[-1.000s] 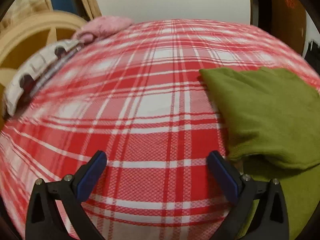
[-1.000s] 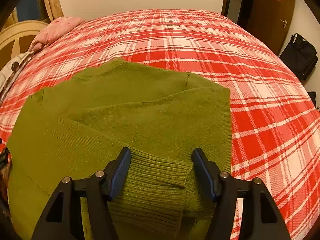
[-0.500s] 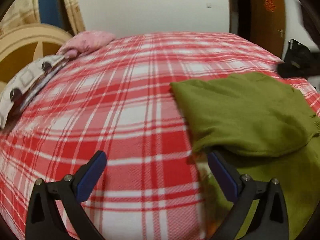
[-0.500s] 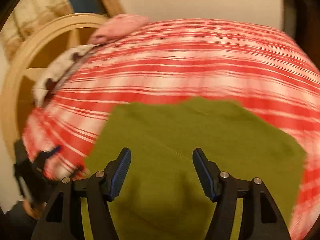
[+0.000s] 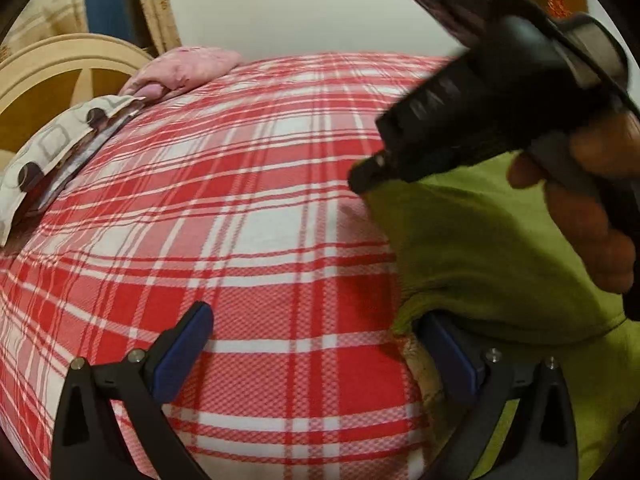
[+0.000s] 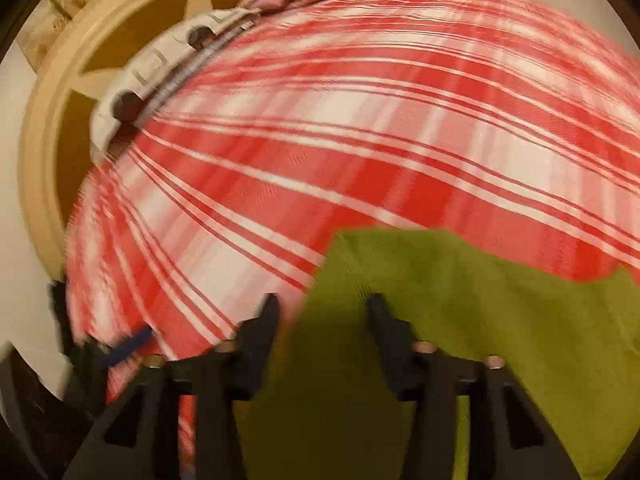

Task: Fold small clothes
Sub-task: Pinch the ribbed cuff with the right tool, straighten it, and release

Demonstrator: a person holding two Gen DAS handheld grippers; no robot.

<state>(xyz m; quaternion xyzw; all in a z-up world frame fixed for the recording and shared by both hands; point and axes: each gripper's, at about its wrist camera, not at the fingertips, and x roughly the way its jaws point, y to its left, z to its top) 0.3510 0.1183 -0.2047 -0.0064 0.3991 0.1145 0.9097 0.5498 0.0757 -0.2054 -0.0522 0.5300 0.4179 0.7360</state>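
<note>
A bed (image 5: 256, 208) in red-and-white plaid fills the room; a pale wall (image 5: 304, 4) stands at twelve o'clock, a curved wooden headboard (image 5: 60, 76) at ten.

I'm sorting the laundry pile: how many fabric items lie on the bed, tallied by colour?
Green: 1, the sweater
Pink: 1, the bundle at the head of the bed
White with dark circles: 1, the cloth beside it
Red plaid: 1, the bedcover underneath
Total: 4
</note>
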